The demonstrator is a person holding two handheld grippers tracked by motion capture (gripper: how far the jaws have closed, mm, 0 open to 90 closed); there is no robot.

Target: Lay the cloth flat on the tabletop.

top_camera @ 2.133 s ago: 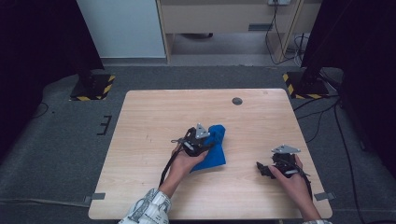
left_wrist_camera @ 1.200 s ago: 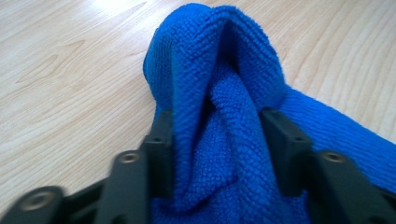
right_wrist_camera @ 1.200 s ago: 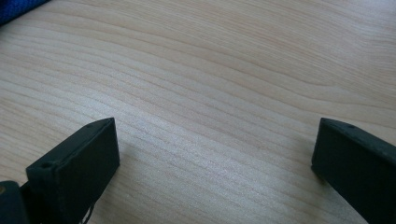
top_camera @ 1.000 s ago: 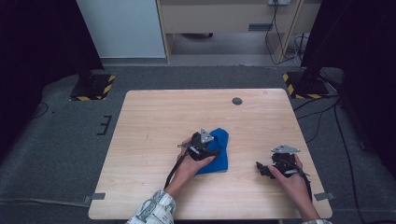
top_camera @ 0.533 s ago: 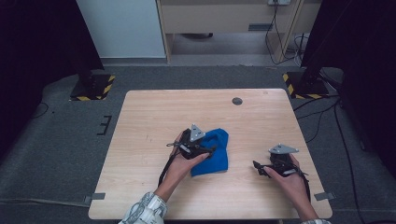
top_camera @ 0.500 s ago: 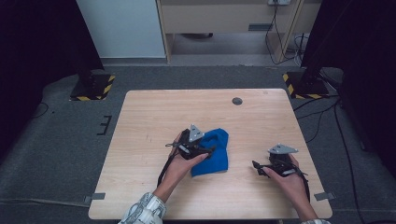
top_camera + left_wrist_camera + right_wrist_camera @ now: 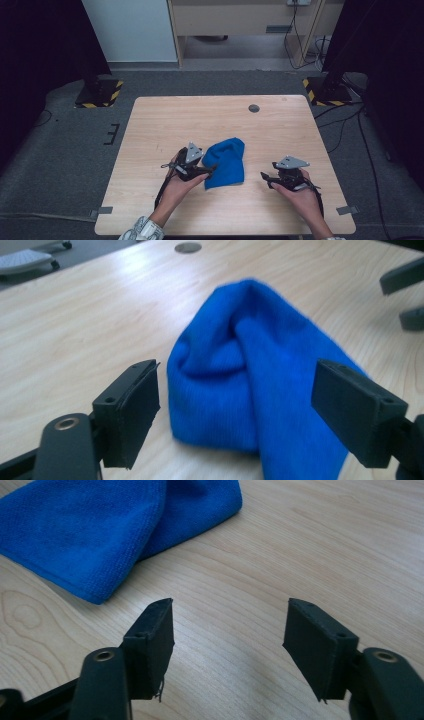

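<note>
— What did you see from where you stood, starting at the left?

— The left gripper [image 7: 192, 167] sat just beside the left edge of the blue cloth [image 7: 226, 162], held low in the person's left hand [image 7: 181, 184], the forearm coming up from the near edge of the table [image 7: 165, 120]. Its jaws stood spread, nothing pinched; they had just been closing a little, the cloth ahead of them and not between the pads.

— And the cloth itself?

— Folded over on itself, lying on bare wood a bit near of the table's middle, between the two grippers. No tray, bowl or box was on the table, so it lay in nothing.

— The right side?

— The right gripper [image 7: 284, 176] rested well apart from the cloth, near the right front corner, its tips pointing left toward it. Its jaws were parted over bare wood and had just been closing, gripping nothing.

— Did the close views add anything?

— The left gripper view showed the cloth [image 7: 250, 385] bunched into a raised hump — flat-looking from above. The right gripper view showed its doubled edge [image 7: 100, 535].
</note>
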